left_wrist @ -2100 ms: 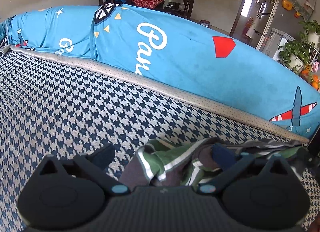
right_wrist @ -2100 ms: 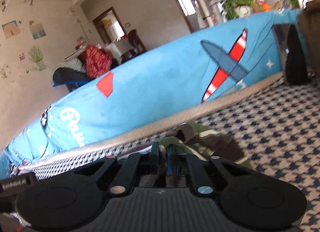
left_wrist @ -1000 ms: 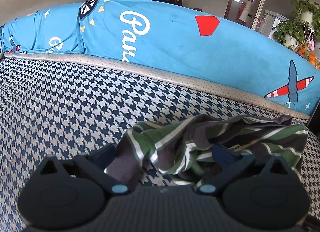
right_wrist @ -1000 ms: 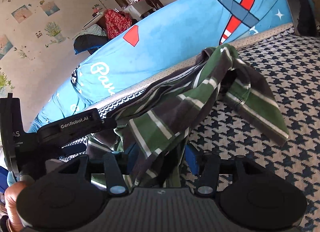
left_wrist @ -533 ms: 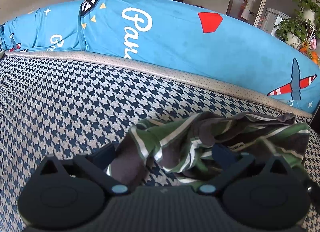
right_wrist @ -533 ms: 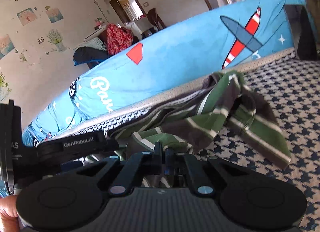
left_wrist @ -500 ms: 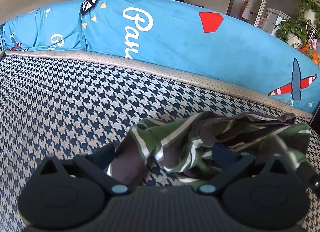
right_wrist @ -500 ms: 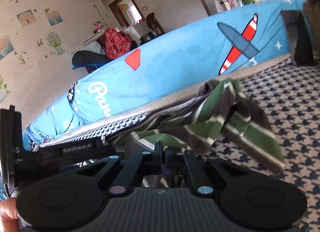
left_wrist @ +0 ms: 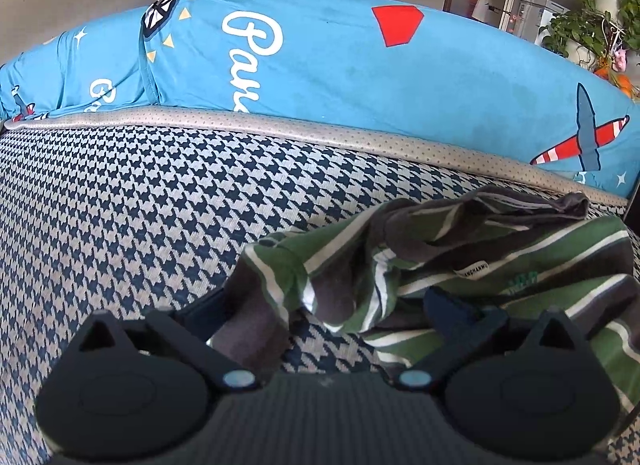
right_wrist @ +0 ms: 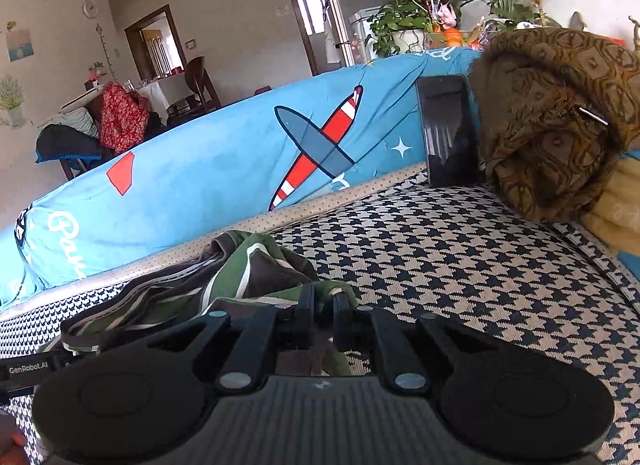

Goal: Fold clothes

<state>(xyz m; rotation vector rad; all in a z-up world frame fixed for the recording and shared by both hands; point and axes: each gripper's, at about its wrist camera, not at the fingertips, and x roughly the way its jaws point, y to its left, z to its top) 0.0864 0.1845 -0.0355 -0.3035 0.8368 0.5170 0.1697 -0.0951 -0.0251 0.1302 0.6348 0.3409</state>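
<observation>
Right wrist view: my right hand-held gripper (right_wrist: 323, 301) is pinching a thin fold of the striped shirt (right_wrist: 256, 269) crumpled on the houndstooth cushion (right_wrist: 460, 265), so tugging could slip it free.

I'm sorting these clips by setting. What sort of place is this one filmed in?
Most likely a home living room. A striped shirt lies on a houndstooth sofa seat backed by a blue printed cushion, with potted plants and a dining chair behind it.
</observation>
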